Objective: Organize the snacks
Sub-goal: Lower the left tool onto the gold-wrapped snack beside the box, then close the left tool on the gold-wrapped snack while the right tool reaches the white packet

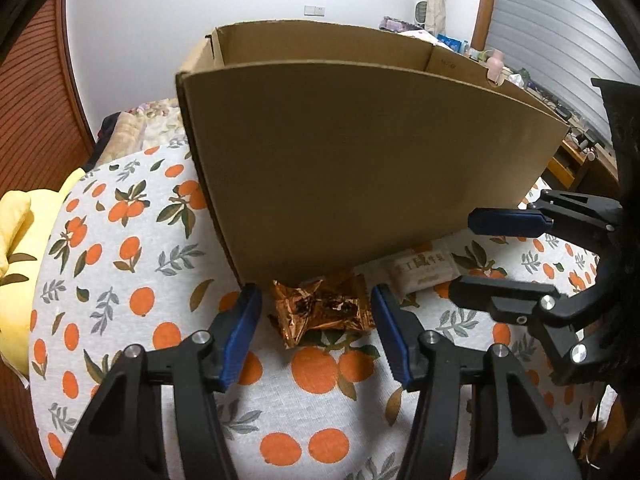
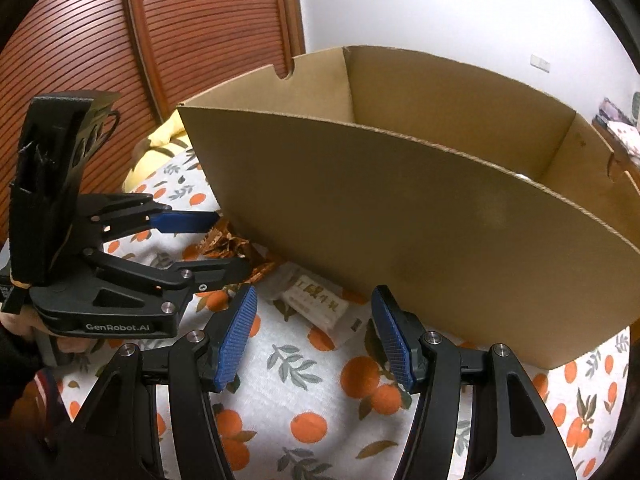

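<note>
Two snacks lie on the counter (image 1: pixel 120 248) against the cardboard box (image 1: pixel 360 168): the copper foil packet (image 1: pixel 324 308) dead ahead of the left gripper (image 1: pixel 316 300), the white packet (image 2: pixel 320 304) ahead of the right gripper (image 2: pixel 314 300). Both sets of fingers gape, empty.

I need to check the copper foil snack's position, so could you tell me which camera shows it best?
The left wrist view: the copper foil snack lies unobstructed between the open left gripper. The right wrist view shows only slivers, mostly behind that gripper's fingers.
</note>
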`<state>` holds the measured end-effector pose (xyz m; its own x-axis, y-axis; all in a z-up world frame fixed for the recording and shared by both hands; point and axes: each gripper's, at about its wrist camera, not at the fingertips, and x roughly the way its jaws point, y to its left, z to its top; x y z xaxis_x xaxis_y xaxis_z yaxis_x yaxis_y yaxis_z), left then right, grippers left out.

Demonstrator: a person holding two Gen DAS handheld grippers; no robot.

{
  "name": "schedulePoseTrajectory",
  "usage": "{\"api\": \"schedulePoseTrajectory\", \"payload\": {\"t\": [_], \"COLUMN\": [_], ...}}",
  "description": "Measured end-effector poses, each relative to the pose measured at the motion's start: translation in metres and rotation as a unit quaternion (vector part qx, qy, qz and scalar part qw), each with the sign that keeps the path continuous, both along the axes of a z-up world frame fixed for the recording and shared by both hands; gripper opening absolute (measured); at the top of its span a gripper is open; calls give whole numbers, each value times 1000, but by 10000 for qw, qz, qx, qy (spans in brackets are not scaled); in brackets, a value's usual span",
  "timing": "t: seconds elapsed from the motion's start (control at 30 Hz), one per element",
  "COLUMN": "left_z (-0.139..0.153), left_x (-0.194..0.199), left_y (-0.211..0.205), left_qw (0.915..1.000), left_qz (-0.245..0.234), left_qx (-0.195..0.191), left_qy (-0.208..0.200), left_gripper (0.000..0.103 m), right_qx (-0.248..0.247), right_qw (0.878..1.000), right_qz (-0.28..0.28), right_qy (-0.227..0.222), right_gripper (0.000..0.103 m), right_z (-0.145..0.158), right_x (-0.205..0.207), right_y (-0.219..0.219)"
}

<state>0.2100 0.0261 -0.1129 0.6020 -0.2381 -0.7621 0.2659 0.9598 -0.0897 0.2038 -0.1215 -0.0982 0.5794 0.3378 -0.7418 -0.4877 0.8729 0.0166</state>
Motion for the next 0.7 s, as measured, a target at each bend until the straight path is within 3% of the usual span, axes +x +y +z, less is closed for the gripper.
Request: {"api": "schedulePoseTrajectory", "payload": {"t": [0.1,0.23,0.7], "left_z": [-5,-9,-8], "left_x": [3,4,-15], "left_y": [0,1,16], "left_qw": [10000,9999,10000], "left_qz": [16,17,22], "left_qx": [22,65,10], "left_qy": [54,99,79], "left_gripper": [55,37,33], "right_qx": [-31,-99,-317], "right_qw": [9999,9998,9982], "right_qz": [88,161,442], "right_qy": [57,96,242], "right_gripper": [61,61,60], "right_z": [-4,-8,-22], "right_x": [2,6,20], "right_y": [3,9,24]}}
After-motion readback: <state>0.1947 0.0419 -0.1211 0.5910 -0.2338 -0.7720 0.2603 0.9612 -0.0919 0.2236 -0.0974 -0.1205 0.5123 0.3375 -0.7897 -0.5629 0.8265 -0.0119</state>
